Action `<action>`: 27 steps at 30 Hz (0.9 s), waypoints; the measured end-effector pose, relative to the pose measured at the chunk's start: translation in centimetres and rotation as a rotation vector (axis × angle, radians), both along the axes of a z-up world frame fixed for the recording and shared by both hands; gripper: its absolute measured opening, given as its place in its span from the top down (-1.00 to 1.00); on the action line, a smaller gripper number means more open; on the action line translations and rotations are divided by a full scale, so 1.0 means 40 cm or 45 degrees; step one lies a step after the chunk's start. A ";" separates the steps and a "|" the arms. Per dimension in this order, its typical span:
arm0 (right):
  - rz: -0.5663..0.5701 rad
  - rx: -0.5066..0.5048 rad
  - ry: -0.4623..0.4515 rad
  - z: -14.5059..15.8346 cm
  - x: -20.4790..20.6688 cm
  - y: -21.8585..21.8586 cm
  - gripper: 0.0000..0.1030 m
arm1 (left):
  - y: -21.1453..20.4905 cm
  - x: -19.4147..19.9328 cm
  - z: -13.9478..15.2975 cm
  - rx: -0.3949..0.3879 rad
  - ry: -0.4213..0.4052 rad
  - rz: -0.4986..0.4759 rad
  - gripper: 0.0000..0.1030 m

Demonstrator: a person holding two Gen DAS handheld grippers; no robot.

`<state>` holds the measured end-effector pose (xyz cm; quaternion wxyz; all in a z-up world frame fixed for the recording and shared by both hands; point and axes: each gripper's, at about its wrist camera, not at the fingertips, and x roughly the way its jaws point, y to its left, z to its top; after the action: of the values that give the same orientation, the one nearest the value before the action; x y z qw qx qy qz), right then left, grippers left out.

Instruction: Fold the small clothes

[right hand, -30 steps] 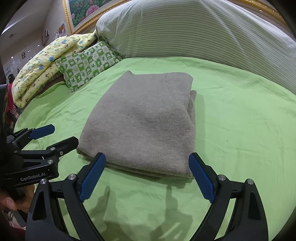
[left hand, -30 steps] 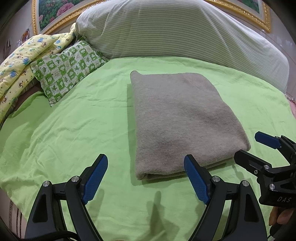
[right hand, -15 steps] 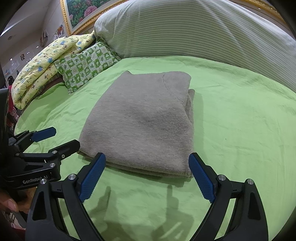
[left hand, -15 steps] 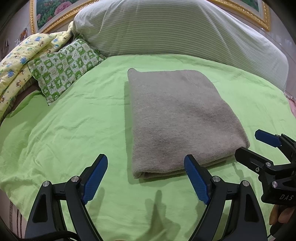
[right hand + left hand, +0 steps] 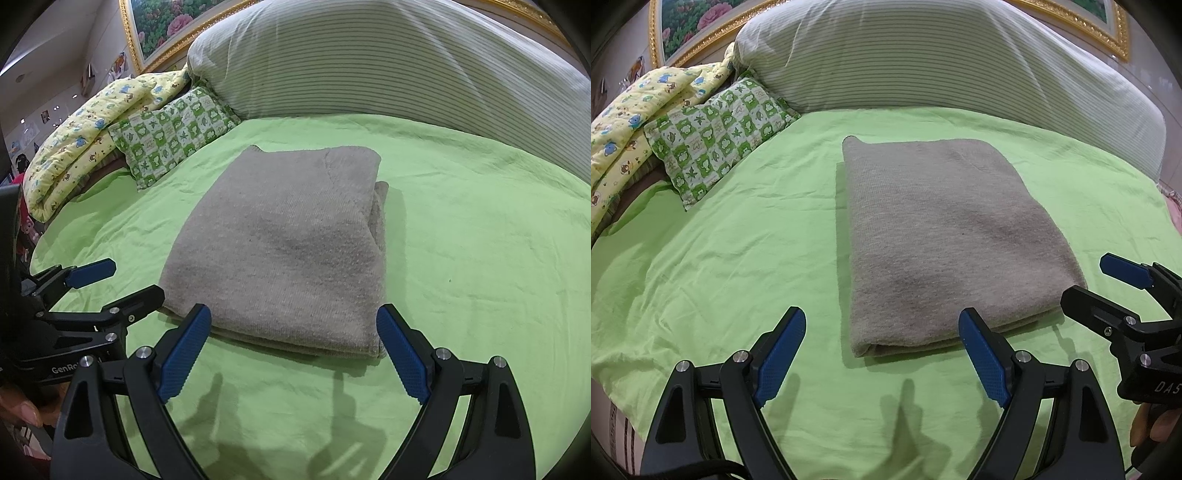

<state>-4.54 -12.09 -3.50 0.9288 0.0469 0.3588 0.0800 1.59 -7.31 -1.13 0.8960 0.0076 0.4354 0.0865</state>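
Apparently the folding is all but done. The grey garment (image 5: 945, 243) is lying on the green bed sheet (image 5: 720, 258) as a tidy, flat rectangle of several layers, its stacked edges showing along the near side, just ahead of both grippers. No sleeve or loose flap is sticking out, though from the right wrist view a lower layer is peeking slightly past the top one on the side to the right of the right gripper.

The left gripper (image 5: 882, 354) is hovering just short of the garment's near edge with its jaws standing wide apart and nothing between them; the near left corner of the garment is sitting ahead of the gap, closer to the right-hand finger. The right gripper (image 5: 295, 347) is likewise hanging just short of the near edge, jaws spread wide and holding nothing, with the garment's near right corner just ahead of its right finger. Each gripper is showing at the edge of the other's view, so the two are sitting side by side, near one another.

Beyond the garment, well ahead of the grippers, a striped pillow (image 5: 923, 62) is lying across the head of the bed, with a green patterned cushion (image 5: 716, 136) and a yellow quilt (image 5: 631, 122) off to the far left.

Judging by this, what is left is at most a small tidy of that offset layer, or one more fold if a smaller bundle is wanted; otherwise this piece looks finished.
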 end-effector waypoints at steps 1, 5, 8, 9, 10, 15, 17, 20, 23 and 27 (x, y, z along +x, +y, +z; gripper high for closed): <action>-0.001 0.000 0.000 0.000 0.000 -0.001 -0.77 | 0.000 0.000 0.000 0.001 0.000 -0.002 -0.66; 0.000 0.000 0.000 0.000 -0.001 -0.002 -0.77 | 0.001 0.004 -0.001 0.000 0.003 -0.004 -0.66; 0.001 0.002 -0.001 0.002 0.001 -0.001 -0.77 | 0.001 0.004 -0.001 0.001 0.002 -0.006 -0.66; 0.002 0.002 0.000 0.002 0.001 -0.001 -0.77 | 0.001 0.004 -0.001 -0.001 0.004 -0.006 -0.66; 0.002 0.002 0.002 0.001 0.001 -0.001 -0.77 | 0.001 0.004 -0.002 -0.002 0.004 -0.007 -0.66; -0.002 0.003 0.004 0.001 -0.001 0.002 -0.77 | 0.003 0.004 -0.002 -0.001 0.001 0.000 -0.66; 0.000 0.000 0.001 0.001 -0.001 0.002 -0.77 | 0.004 0.005 -0.004 -0.001 0.004 0.002 -0.66; -0.002 0.003 0.000 0.001 -0.001 0.003 -0.77 | 0.005 0.005 -0.004 -0.003 0.003 -0.002 -0.66; -0.003 0.004 -0.002 0.001 -0.003 0.006 -0.77 | 0.007 0.006 -0.004 -0.003 0.003 -0.006 -0.66; -0.005 0.007 0.001 0.001 -0.001 0.008 -0.77 | 0.009 0.008 -0.004 -0.005 0.003 -0.005 -0.66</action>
<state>-4.59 -11.77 -3.45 0.9286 0.0502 0.3590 0.0792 1.89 -6.94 -1.28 0.8957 0.0070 0.4367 0.0840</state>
